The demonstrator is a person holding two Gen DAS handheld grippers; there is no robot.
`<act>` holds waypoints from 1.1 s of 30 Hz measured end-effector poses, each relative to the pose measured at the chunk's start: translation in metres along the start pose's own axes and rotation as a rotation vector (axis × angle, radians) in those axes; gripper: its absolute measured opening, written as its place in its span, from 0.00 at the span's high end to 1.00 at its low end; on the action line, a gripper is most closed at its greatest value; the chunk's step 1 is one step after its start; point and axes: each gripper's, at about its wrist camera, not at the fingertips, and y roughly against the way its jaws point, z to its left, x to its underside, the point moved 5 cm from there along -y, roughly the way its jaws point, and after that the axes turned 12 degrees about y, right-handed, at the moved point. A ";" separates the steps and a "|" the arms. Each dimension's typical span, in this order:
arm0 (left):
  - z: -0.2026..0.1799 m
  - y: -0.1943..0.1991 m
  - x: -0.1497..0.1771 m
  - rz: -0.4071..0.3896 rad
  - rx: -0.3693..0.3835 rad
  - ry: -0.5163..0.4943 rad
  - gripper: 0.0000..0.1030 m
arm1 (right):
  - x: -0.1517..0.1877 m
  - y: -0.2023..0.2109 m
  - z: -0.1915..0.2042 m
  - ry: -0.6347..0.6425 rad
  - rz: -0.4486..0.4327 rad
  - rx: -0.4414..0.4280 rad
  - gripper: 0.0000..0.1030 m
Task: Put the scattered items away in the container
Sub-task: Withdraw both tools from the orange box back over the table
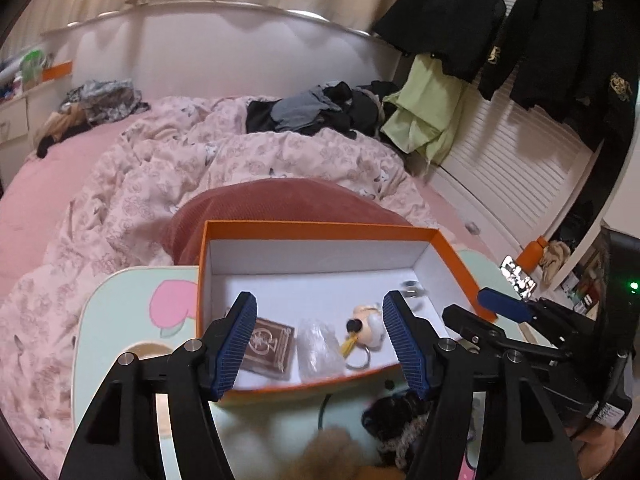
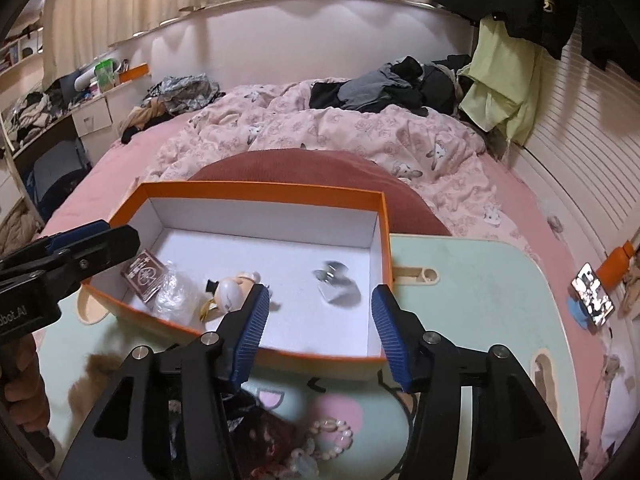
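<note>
Landmark: orange box (image 1: 320, 236), white inside, open top, standing on the mint-green surface (image 2: 472, 280) at the bed's edge. Its long axis runs left-right across both views; the far wall backs onto a red cushion (image 2: 320, 168).

Contents, left end of the box: brown patterned card box (image 1: 268, 344) lying flat, a crumpled clear plastic bag (image 1: 318, 344) touching it, then a pale figurine keychain (image 1: 366, 330) with a yellow tassel and metal ring. In the right half lies a small silvery item (image 2: 334, 280), blurred, kind not resolvable. White floor around it is open; the far half of the box floor is bare.

Left tongs (image 1: 320, 340): spread wide, nothing between the blue pads, hovering over the box's near wall above the left-end cluster.

Right tongs (image 2: 316, 328): also spread wide and holding nothing, over the near wall at the box's right half, the silvery item lying beyond the tips.

Outside the box, on the surface in front of the near wall: a dark fuzzy item (image 1: 396, 416), a shell bracelet (image 2: 332, 432), a brown furry item (image 1: 332, 448), all partly hidden by the tong frames. To the right of the box the surface is open up to its rounded edge.
</note>
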 end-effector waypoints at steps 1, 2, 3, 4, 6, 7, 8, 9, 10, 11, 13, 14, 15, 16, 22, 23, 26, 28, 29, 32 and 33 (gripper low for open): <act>-0.001 0.005 0.003 0.001 -0.002 -0.005 0.32 | 0.001 0.003 0.000 -0.006 -0.003 -0.004 0.47; -0.001 0.010 0.007 -0.001 -0.013 -0.015 0.28 | 0.004 0.007 0.000 -0.013 -0.009 -0.010 0.47; -0.002 0.016 0.011 -0.006 -0.034 -0.027 0.27 | 0.007 0.012 0.000 -0.018 -0.018 -0.016 0.47; -0.002 0.024 0.018 -0.013 -0.061 -0.039 0.26 | 0.011 0.019 0.001 -0.020 -0.029 -0.021 0.47; -0.002 0.036 0.031 -0.015 -0.063 -0.048 0.22 | 0.019 0.033 0.003 -0.014 -0.041 -0.024 0.47; -0.002 0.042 0.039 -0.009 -0.049 -0.047 0.20 | 0.025 0.041 0.005 -0.011 -0.045 -0.024 0.47; -0.002 0.048 0.048 -0.003 -0.040 -0.044 0.18 | 0.032 0.049 0.006 -0.010 -0.051 -0.027 0.47; -0.002 0.054 0.058 0.004 -0.036 -0.044 0.17 | 0.038 0.055 0.006 -0.009 -0.055 -0.030 0.43; -0.002 0.059 0.068 0.010 -0.039 -0.048 0.17 | 0.045 0.060 0.007 -0.008 -0.053 -0.030 0.40; -0.002 0.063 0.078 0.014 -0.047 -0.057 0.17 | 0.055 0.064 0.007 -0.006 -0.045 -0.024 0.33; -0.004 0.070 0.100 0.016 -0.071 -0.080 0.16 | 0.073 0.068 0.007 -0.001 -0.016 -0.014 0.32; -0.004 0.072 0.111 0.016 -0.091 -0.090 0.16 | 0.083 0.067 0.008 0.004 0.004 -0.016 0.32; -0.005 0.073 0.122 0.018 -0.107 -0.096 0.16 | 0.091 0.066 0.009 0.006 0.026 -0.017 0.32; -0.007 0.074 0.133 0.020 -0.115 -0.099 0.16 | 0.100 0.064 0.010 0.006 0.054 -0.012 0.32; -0.018 0.064 0.164 0.041 -0.154 -0.134 0.16 | 0.133 0.054 0.012 -0.014 0.137 -0.004 0.32; -0.019 0.061 0.166 0.059 -0.162 -0.143 0.16 | 0.135 0.053 0.012 -0.013 0.141 0.008 0.25; -0.014 0.052 0.173 0.105 -0.184 -0.136 0.16 | 0.139 0.050 0.009 -0.020 0.148 0.015 0.01; -0.013 0.049 0.175 0.107 -0.209 -0.151 0.09 | 0.141 0.049 0.009 -0.017 0.149 0.014 0.00; -0.013 0.047 0.175 0.113 -0.217 -0.161 0.05 | 0.142 0.050 0.009 -0.014 0.148 0.013 0.00; -0.017 0.043 0.178 0.134 -0.206 -0.193 0.00 | 0.142 0.051 0.009 -0.012 0.144 0.013 0.00; -0.018 0.043 0.179 0.133 -0.205 -0.195 0.00 | 0.142 0.051 0.009 -0.012 0.144 0.013 0.00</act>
